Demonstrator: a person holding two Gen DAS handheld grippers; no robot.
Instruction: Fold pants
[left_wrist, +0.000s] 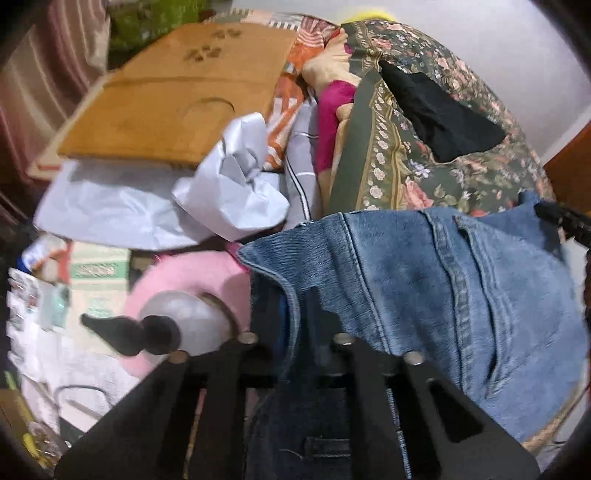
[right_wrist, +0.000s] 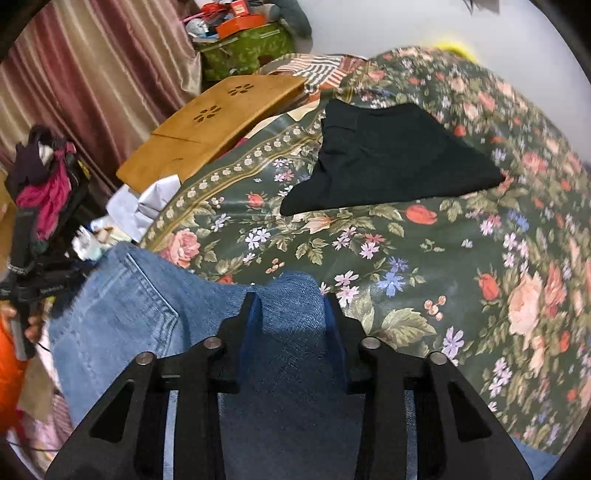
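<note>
Blue jeans (left_wrist: 424, 280) lie bunched on the near edge of a floral bedspread (right_wrist: 443, 277). In the left wrist view my left gripper (left_wrist: 295, 310) is shut on the seamed left edge of the denim, and the cloth hides most of the fingertips. The tip of the other gripper (left_wrist: 565, 221) shows at the far right of the jeans. In the right wrist view my right gripper (right_wrist: 293, 306) points down at the bed. Its blue pads (right_wrist: 255, 317) press a thick fold of the jeans (right_wrist: 140, 306) between them.
A folded black garment (right_wrist: 388, 166) lies further up the bed. A wooden lap tray (right_wrist: 221, 122) and crumpled white paper (left_wrist: 229, 184) sit at the bed's left side. A pink cushion (left_wrist: 192, 273), boxes and a clothes pile (right_wrist: 48, 177) crowd the left, by a curtain (right_wrist: 92, 74).
</note>
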